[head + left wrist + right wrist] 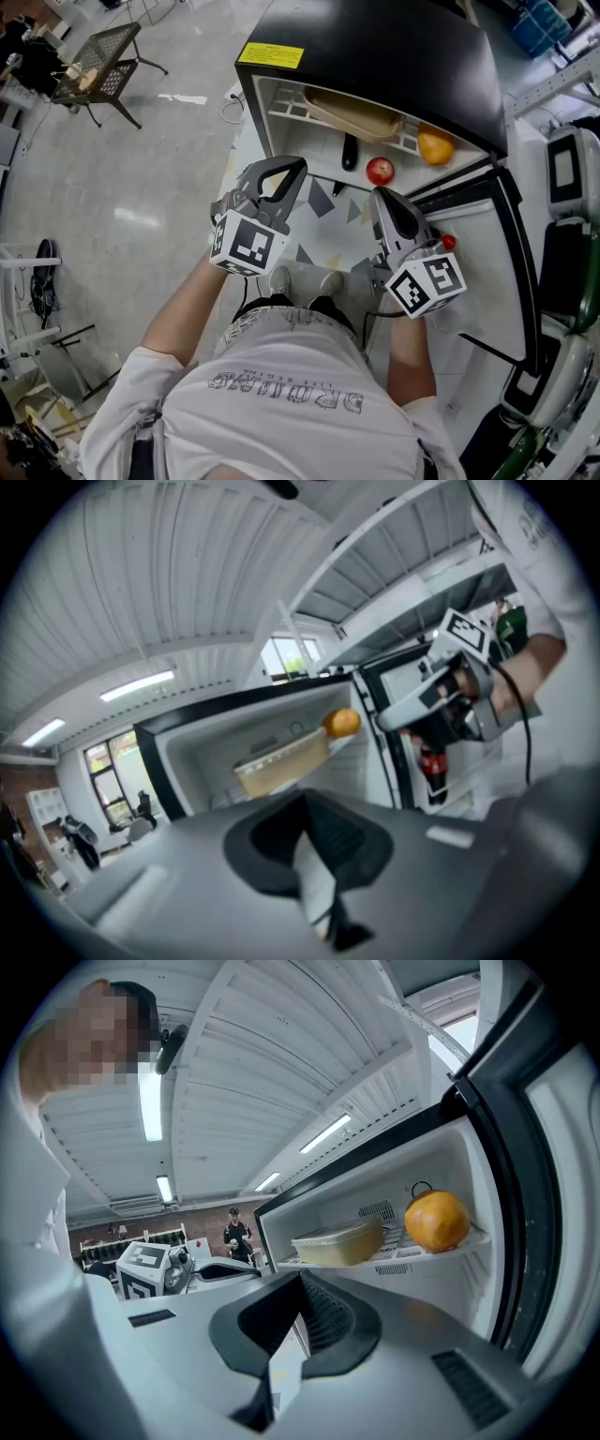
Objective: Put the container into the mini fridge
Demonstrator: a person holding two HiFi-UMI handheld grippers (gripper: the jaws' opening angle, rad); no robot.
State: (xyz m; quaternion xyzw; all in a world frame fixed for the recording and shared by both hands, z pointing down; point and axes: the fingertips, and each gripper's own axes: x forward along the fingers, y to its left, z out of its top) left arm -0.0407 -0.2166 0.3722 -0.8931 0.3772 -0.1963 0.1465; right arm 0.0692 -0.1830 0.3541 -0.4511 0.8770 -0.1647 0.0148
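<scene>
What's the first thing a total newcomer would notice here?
The open mini fridge fills the top of the head view, with a tan container inside, an orange beside it and a red apple just below. In front of it the person holds the left claw and right claw, both shut and empty.

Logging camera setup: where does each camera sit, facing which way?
Head view: on the head, facing down at the fridge; shirt, left hand-held gripper, right hand-held gripper show.
Left gripper view: on the left one, facing into the fridge; right one shows.
Right gripper view: on the right one, facing likewise; left one shows.
All share container, orange.
</scene>
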